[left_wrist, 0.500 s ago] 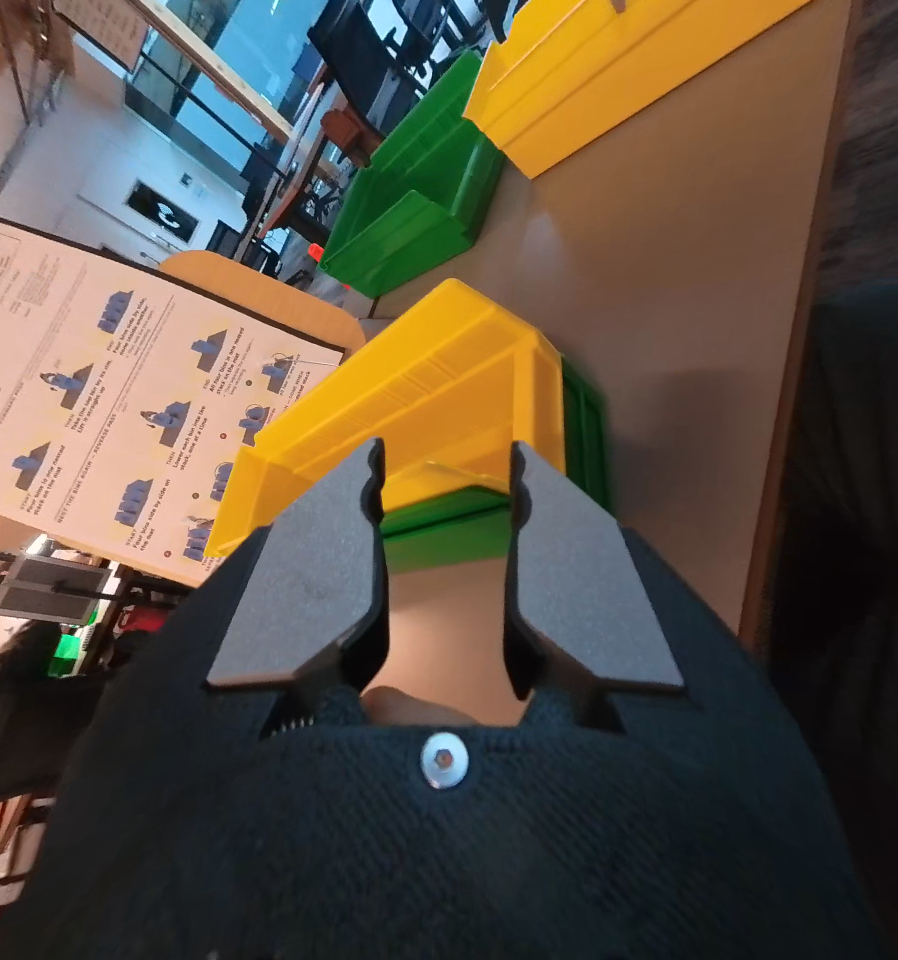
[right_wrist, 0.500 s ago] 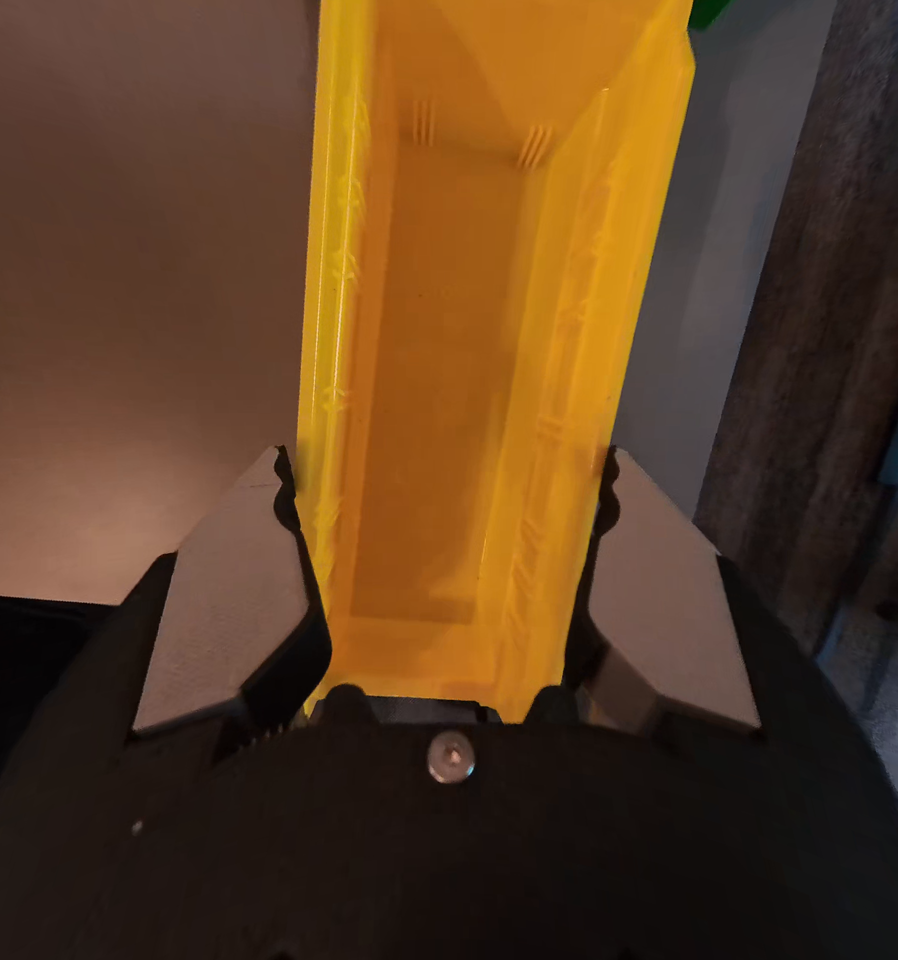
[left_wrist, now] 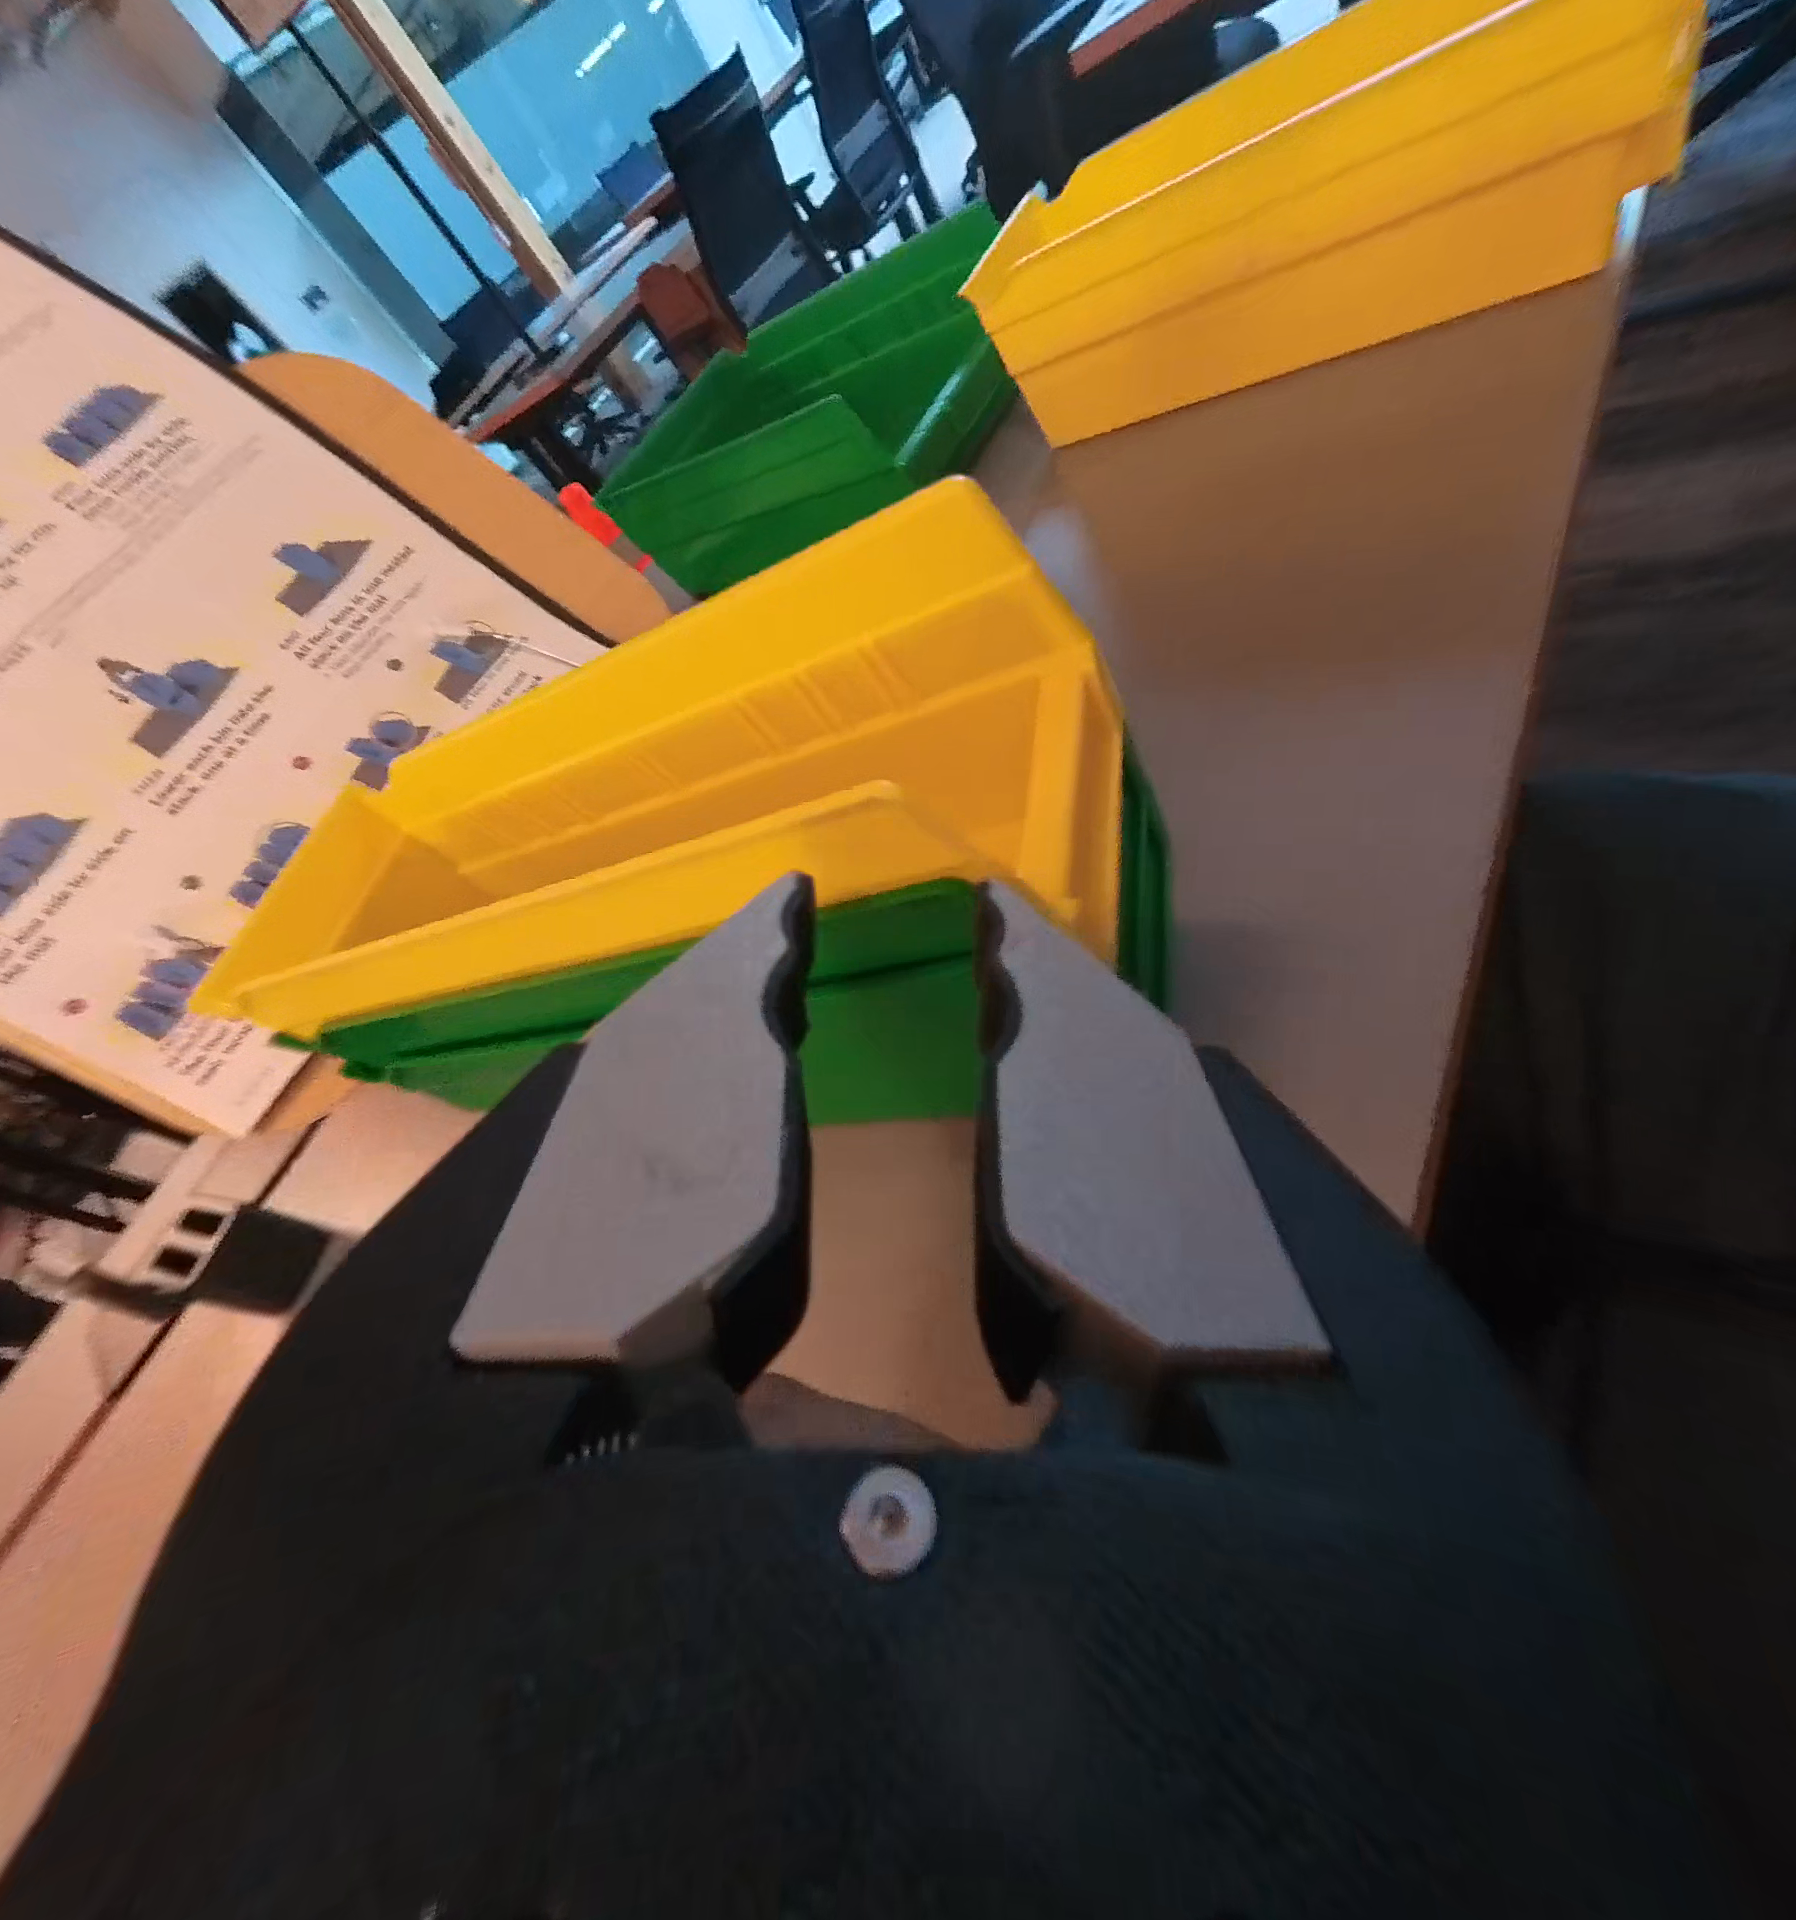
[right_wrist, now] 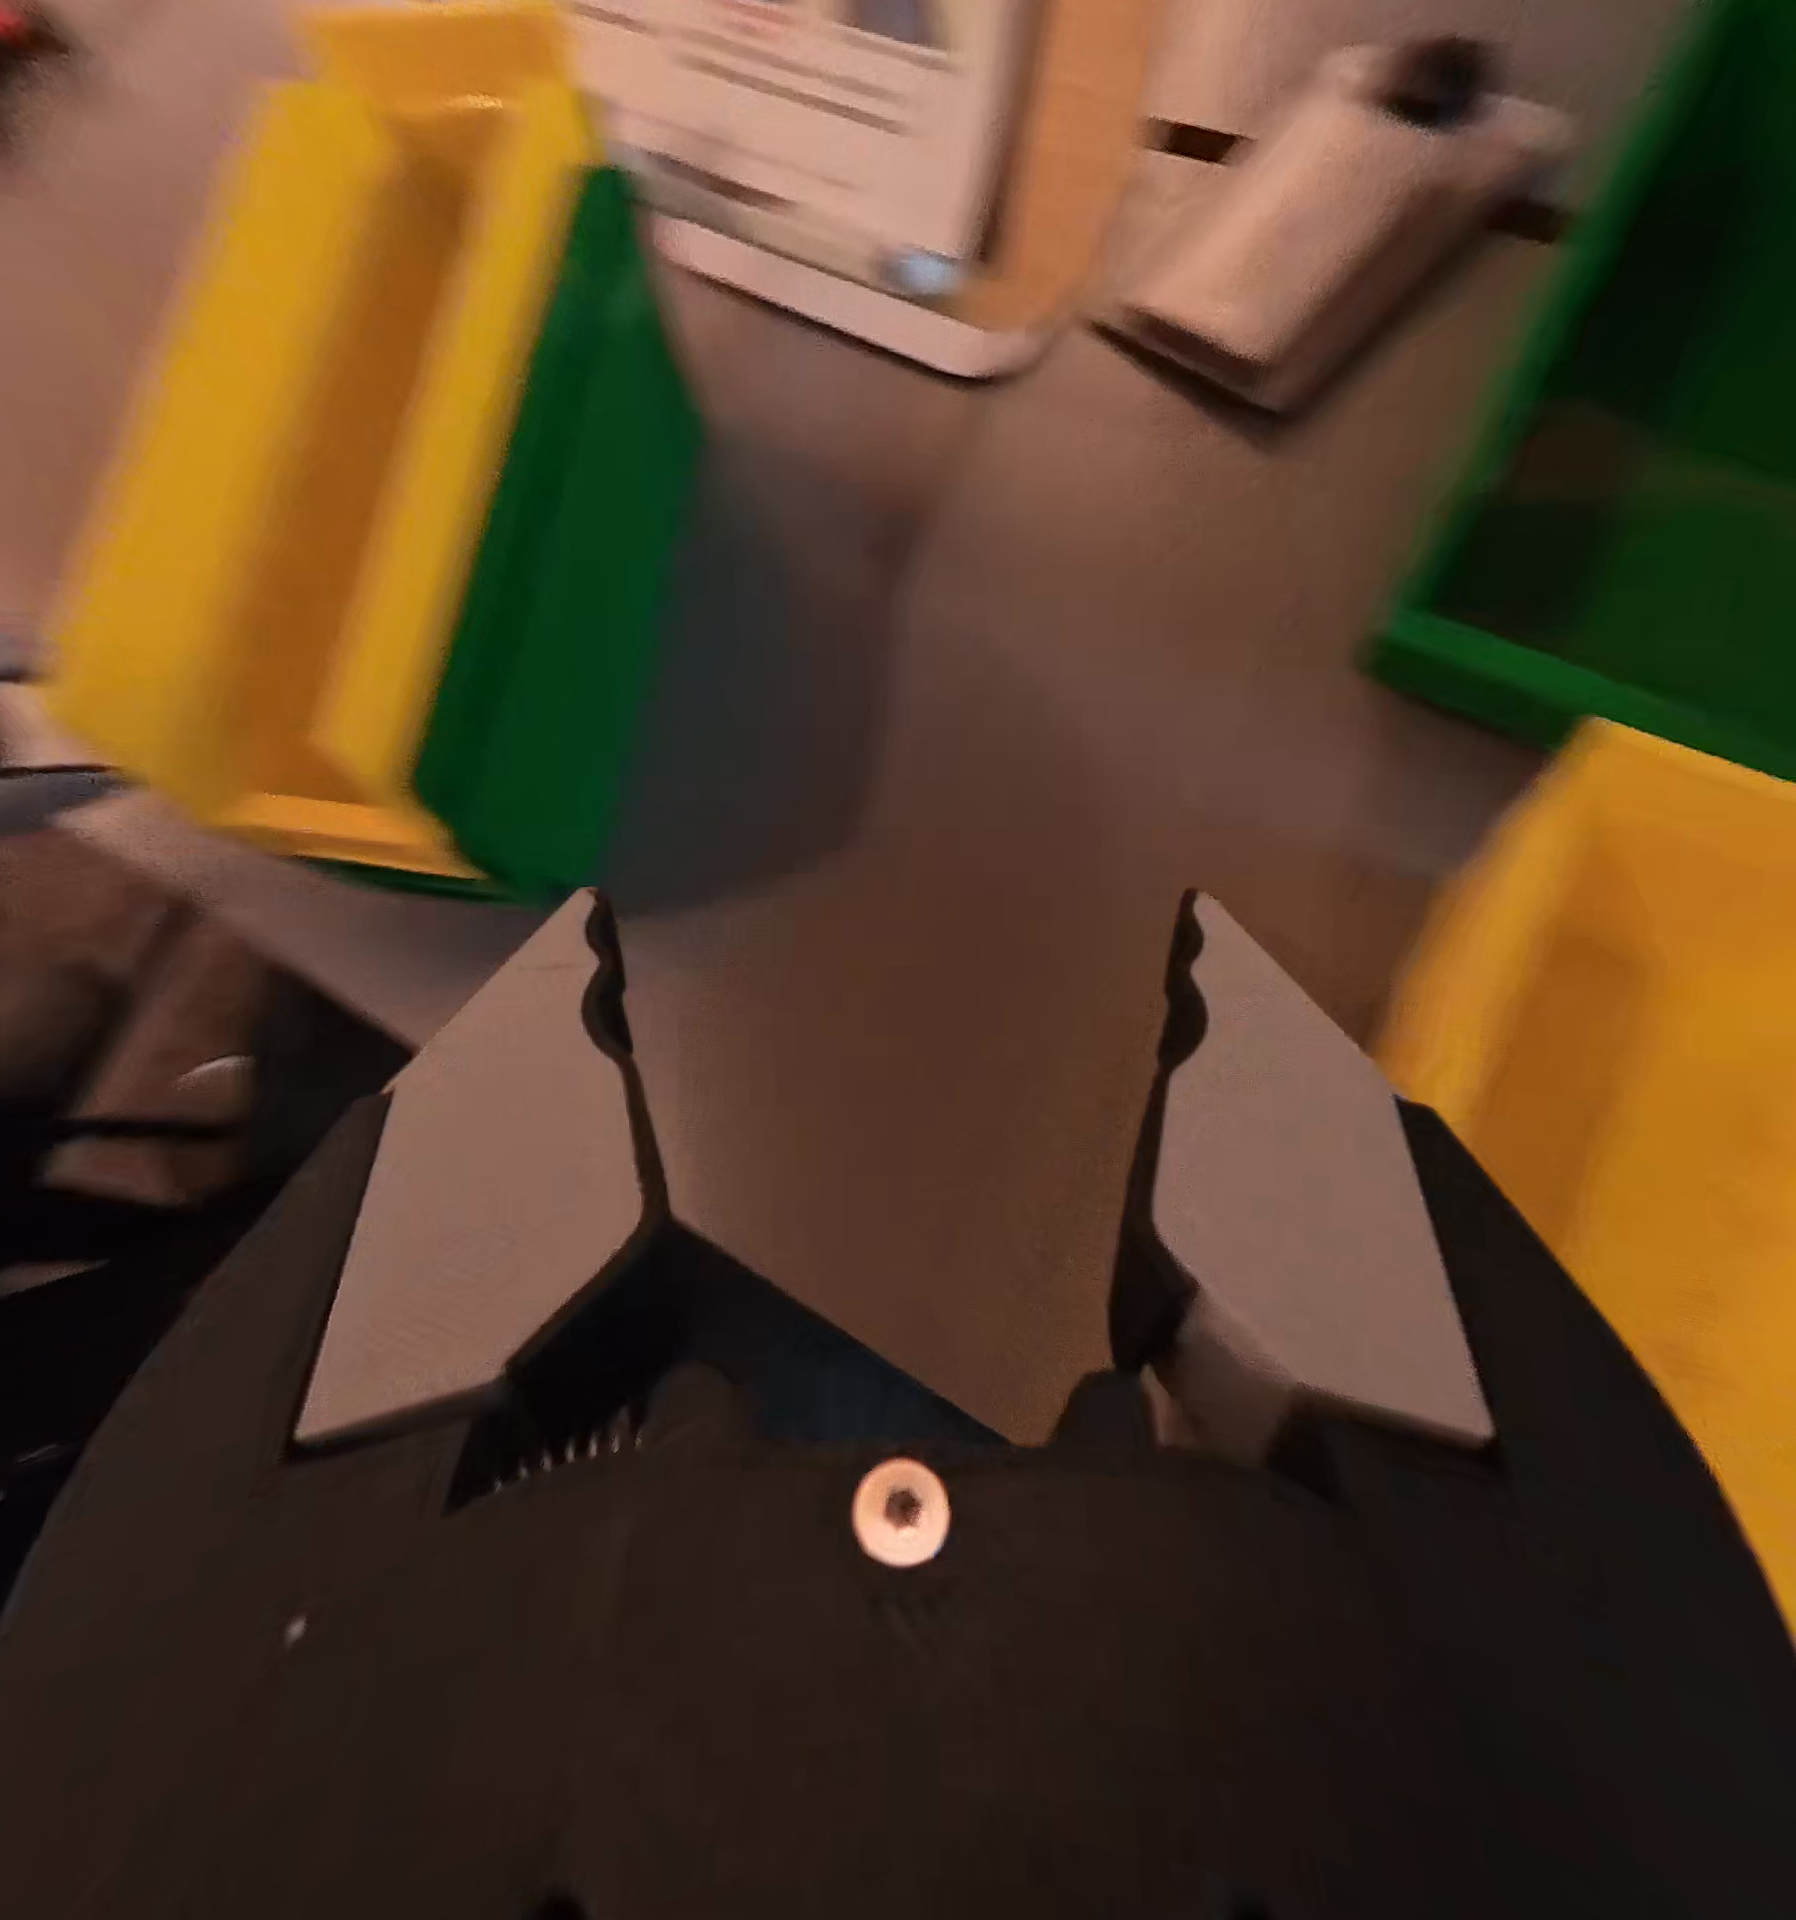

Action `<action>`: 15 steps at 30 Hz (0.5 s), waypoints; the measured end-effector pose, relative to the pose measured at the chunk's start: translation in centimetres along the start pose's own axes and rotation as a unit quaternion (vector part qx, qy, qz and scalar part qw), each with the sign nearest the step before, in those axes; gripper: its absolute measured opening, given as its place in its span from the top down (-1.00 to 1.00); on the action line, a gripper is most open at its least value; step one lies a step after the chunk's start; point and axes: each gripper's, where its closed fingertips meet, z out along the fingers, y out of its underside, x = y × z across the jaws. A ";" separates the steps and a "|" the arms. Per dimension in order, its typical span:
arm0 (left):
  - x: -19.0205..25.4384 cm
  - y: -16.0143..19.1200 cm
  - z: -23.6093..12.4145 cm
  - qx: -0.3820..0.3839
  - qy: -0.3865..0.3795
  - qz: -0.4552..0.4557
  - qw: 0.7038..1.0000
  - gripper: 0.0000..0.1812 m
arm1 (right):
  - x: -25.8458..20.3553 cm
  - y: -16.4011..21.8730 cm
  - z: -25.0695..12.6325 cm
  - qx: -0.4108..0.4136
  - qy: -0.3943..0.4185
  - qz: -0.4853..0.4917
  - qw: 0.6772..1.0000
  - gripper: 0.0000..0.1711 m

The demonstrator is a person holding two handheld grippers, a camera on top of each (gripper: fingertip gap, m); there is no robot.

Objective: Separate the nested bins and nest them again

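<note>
The left gripper (left_wrist: 892, 935) is seen with a narrow gap between its fingers and nothing gripped; its tips are held just before the nested pair, a yellow bin (left_wrist: 769, 727) seated inside a green bin (left_wrist: 873, 1029) on the tan table (left_wrist: 1341, 727). An instruction sheet (left_wrist: 146, 675) is propped to the left of the pair. Farther back a second green bin (left_wrist: 800, 457) is set, and beyond it a second yellow bin (left_wrist: 1341, 260), both apart from the nested pair. Office chairs (left_wrist: 738, 177) are visible behind.

The right gripper (right_wrist: 894, 935) is spread wide and empty above bare table, a fact given only by its own blurred view, where the nested pair is found up left and the loose bins at the right edge.
</note>
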 end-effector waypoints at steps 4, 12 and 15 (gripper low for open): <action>2.7 -0.9 2.1 0.011 0.012 0.016 1.000 0.57 | -9.5 -3.0 3.5 -0.009 -0.140 -0.017 0.990 -0.23; 4.3 -1.8 3.4 0.031 0.017 -0.013 0.999 0.41 | -18.1 -6.2 13.5 -0.114 -0.067 -0.126 0.983 -0.29; 4.4 -1.7 3.5 0.022 0.008 0.007 1.000 0.40 | -18.3 -6.9 16.3 -0.155 -0.019 -0.144 0.977 -0.39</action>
